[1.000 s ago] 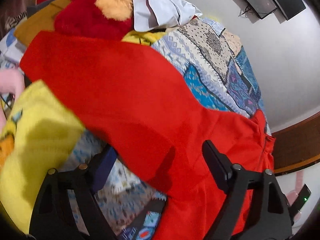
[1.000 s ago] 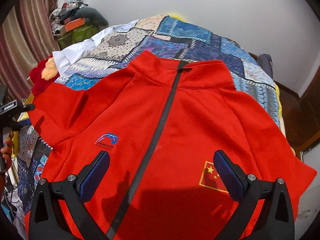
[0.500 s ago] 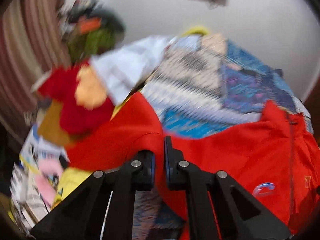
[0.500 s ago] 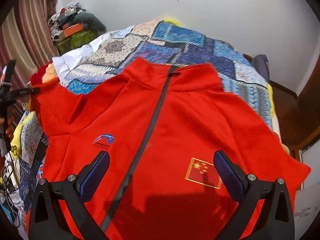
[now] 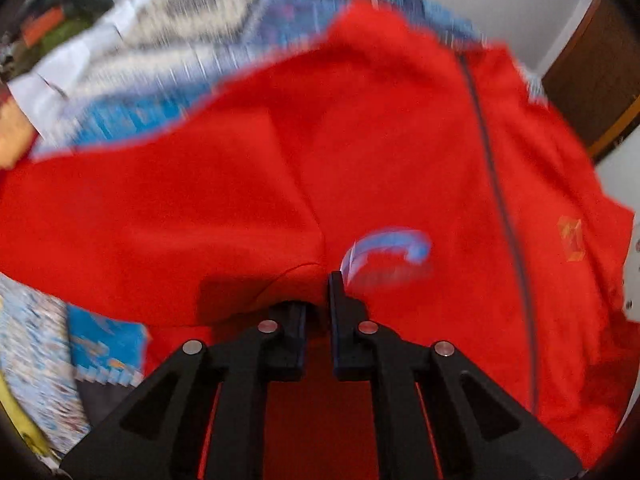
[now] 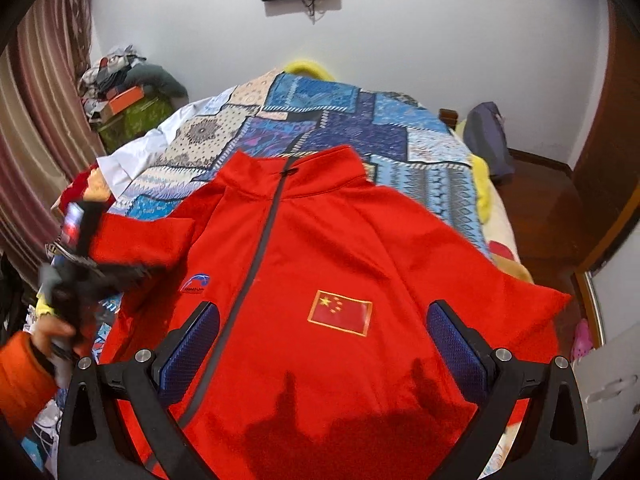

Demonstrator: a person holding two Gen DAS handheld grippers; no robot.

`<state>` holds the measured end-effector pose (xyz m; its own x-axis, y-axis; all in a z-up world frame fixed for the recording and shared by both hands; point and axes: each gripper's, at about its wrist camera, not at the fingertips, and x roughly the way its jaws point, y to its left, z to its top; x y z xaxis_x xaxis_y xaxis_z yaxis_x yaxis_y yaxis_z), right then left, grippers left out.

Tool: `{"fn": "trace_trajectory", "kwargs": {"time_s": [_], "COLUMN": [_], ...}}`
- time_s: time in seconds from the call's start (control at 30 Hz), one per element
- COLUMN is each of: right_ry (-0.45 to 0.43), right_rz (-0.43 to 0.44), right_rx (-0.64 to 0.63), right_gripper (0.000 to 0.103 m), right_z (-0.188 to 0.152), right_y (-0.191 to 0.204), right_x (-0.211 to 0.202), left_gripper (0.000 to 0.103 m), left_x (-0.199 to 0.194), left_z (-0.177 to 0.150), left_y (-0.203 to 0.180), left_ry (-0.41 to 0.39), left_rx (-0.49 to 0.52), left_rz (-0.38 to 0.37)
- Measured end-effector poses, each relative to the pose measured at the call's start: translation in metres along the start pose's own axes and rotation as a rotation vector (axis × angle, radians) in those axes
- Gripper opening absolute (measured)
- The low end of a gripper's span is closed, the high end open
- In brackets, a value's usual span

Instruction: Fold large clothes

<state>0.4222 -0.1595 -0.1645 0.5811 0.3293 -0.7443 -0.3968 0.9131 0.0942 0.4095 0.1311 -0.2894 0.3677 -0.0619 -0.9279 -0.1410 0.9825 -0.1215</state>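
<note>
Far quilt (image 6: 400, 136) bare; clothes pile (image 6: 80, 188) crowds jacket's (image 6: 340, 248) left.

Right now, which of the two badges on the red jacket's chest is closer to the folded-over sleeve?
The blue swoosh logo, on the side of the zipper where the sleeve is lifted over. The flag patch sits across the zipper.

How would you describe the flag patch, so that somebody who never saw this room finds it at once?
Start from the bed with the blue patchwork quilt; a red zip jacket lies spread on it. On the chest panel to the right of the grey zipper sits the flag patch: a red rectangle, gold-edged, with yellow stars, unlike the small blue logo across the zipper.
</note>
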Motion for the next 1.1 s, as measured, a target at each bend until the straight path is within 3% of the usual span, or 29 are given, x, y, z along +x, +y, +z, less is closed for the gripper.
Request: {"fn": "trace_trajectory", "kwargs": {"time_s": [0.1,0.17,0.23,0.43,0.57,0.73,0.83,0.93,1.0,1.1], "right_ry": [-0.003,0.0,-0.002,0.012,0.02,0.035,0.044,0.053,0.06,0.071], "right_rz": [-0.007,-0.008,-0.004,0.029,0.054,0.067,0.069,0.062,0.059,0.059], "right_rx": [0.009,0.016,0.022,0.034,0.021,0.001,-0.006,-0.012,-0.012,-0.003], "right_gripper": [0.103,0.103,0.103,0.103,0.103,0.103,0.103,0.103,0.103,0.103], "right_z": [-0.004,-0.006,-0.006,-0.006,-0.004,0.0,0.003,0.005,0.007,0.008], "right_y": [-0.008,-0.011,-0.013,0.0,0.018,0.038,0.044,0.049,0.05,0.047], "right_x": [-0.011,-0.016,-0.018,-0.008,0.005,0.022,0.031,0.039,0.044,0.049], "left_gripper": [0.026,0.068,0.078,0.079,0.08,0.079,0.068,0.067,0.062,0.032], "left_x": [0.007,-0.006,-0.023,-0.084,-0.101,-0.089,-0.077,-0.069,-0.069,-0.065], "left_z": [-0.012,-0.018,-0.026,-0.041,-0.045,-0.046,-0.044,-0.038,-0.03,-0.015], "left_y": [0.006,0.017,0.03,0.089,0.16,0.231,0.253,0.259,0.257,0.256], "left_ry": [0.019,0.017,0.001,-0.127,-0.176,-0.173,-0.169,-0.199,-0.226,-0.222], "left_rx": [-0.005,-0.033,-0.049,-0.09,-0.237,-0.448,-0.523,-0.563,-0.552,-0.519], "left_rz": [0.012,-0.022,-0.096,-0.046,-0.023,-0.038,-0.095,-0.122,-0.077,0.088]}}
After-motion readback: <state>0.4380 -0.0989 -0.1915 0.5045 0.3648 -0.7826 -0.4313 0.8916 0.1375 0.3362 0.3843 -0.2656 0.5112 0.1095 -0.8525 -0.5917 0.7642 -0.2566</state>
